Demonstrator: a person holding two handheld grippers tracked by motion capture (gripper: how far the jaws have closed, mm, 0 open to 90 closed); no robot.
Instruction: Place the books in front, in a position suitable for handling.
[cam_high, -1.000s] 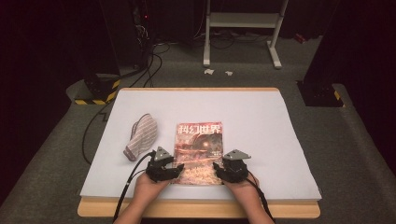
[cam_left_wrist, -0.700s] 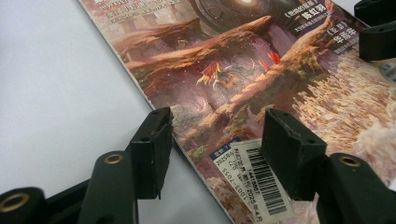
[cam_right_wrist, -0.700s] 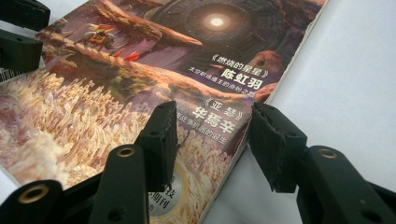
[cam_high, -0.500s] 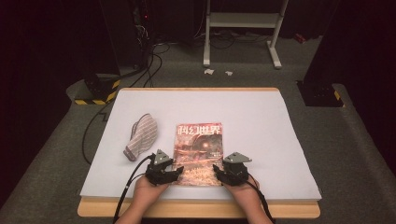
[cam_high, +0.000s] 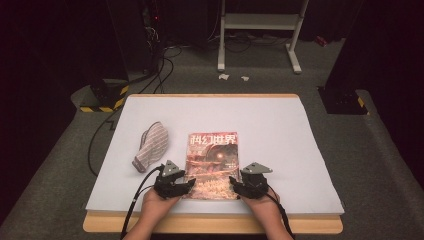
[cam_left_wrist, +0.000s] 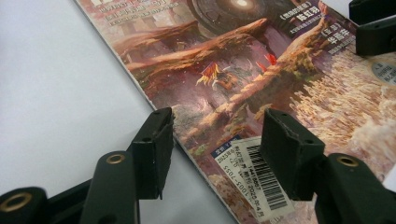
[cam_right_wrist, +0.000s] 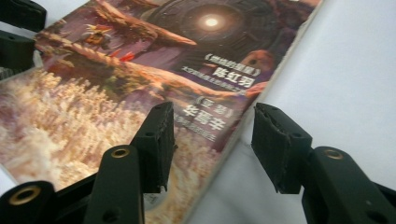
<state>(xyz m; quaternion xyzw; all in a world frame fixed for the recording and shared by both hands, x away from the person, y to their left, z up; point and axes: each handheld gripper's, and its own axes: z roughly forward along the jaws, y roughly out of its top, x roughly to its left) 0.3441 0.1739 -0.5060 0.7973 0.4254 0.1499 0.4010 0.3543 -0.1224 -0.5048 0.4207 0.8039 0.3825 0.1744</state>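
magazine (cam_high: 212, 165) flat on white table sheet (cam_high: 280, 130), near front edge. left gripper (cam_high: 184, 186) at lower left corner, jaws apart astride edge. right gripper (cam_high: 235, 184) at lower right corner, jaws just opening, astride edge, not pinching.

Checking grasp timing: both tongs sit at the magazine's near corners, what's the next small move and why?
Probably close both on the edges. The left tongs and right tongs each straddle a side edge of the magazine, jaws open, pads not pressing. It lies flat on the white table.

The magazine (cam_high: 212, 165) bears the red title 科幻世界, the author name 陈红羽 on its cover, and a barcode sticker (cam_left_wrist: 254, 179).
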